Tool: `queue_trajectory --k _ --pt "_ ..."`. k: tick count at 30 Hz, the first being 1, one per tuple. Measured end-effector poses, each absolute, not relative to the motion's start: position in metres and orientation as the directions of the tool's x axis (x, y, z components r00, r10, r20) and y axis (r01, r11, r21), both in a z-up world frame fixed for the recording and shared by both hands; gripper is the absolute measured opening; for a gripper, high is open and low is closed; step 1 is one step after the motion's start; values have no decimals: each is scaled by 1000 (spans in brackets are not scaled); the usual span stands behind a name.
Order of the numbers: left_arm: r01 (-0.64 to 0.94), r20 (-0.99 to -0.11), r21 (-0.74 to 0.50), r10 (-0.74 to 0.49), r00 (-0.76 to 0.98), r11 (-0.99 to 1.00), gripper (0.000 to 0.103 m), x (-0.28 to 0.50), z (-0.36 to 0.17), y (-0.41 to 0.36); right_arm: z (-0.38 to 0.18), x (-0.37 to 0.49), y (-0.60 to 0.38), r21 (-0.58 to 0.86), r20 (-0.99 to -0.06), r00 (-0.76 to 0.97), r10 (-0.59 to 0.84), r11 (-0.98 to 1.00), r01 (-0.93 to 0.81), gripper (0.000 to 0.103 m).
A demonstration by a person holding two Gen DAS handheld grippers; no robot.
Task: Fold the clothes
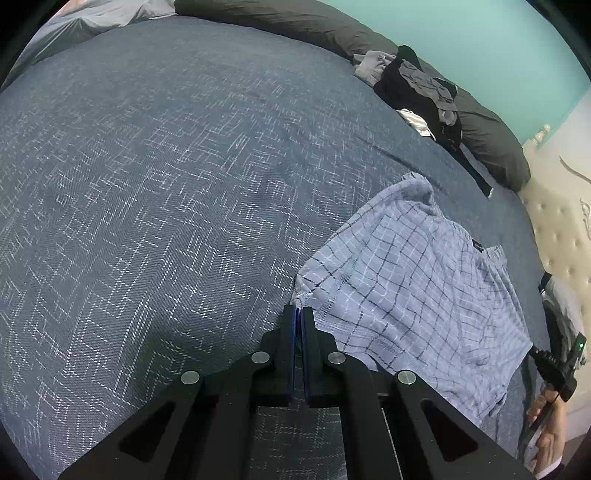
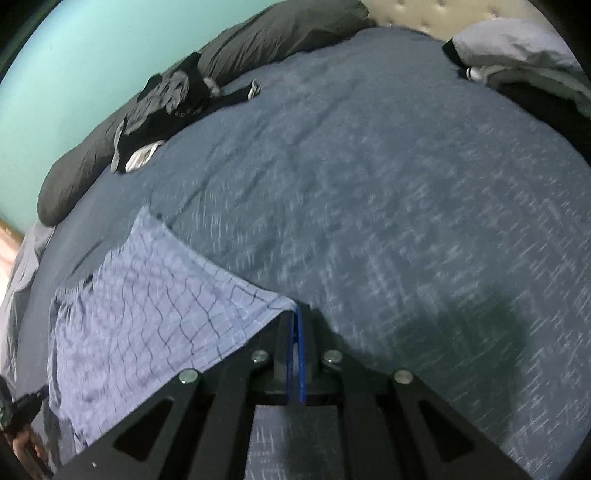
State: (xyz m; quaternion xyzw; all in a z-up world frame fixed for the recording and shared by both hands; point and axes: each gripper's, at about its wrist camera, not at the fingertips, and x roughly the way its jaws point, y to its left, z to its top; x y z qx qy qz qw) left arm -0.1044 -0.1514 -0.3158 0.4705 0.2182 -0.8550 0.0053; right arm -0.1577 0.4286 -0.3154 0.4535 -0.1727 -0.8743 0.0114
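Light-blue checked shorts (image 1: 417, 291) lie on the dark blue bedspread (image 1: 166, 203). In the left wrist view my left gripper (image 1: 299, 312) is shut, its tips pinching the hem at the shorts' near left corner. The right wrist view is blurred. There the shorts (image 2: 147, 314) stretch up to my right gripper (image 2: 297, 314), which is shut on one corner and holds it slightly off the bed. A person's hand (image 1: 546, 413) shows at the lower right edge of the left wrist view.
A heap of black and grey clothes (image 1: 421, 92) lies by the long dark grey pillows (image 1: 295, 22) along the teal wall. A cream tufted headboard (image 1: 554, 229) borders one side. Pale grey bedding (image 2: 517, 48) is bunched at the far right.
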Motion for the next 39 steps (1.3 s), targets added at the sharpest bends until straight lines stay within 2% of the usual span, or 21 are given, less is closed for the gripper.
queue_trajectory --k 14,26,39 --pt "216 -808 -363 191 -558 -907 3 -109 -321 -156 -326 -170 436 347 -785 -593 -179 -920 -183 2" --pt "247 -802 -357 160 -575 -901 3 -107 -320 -159 -332 -164 445 449 -758 -603 -249 -870 -205 2" --pt "268 -805 -379 173 -567 -886 3 -108 -326 -165 -332 -148 452 469 -772 -584 -250 -844 -259 4"
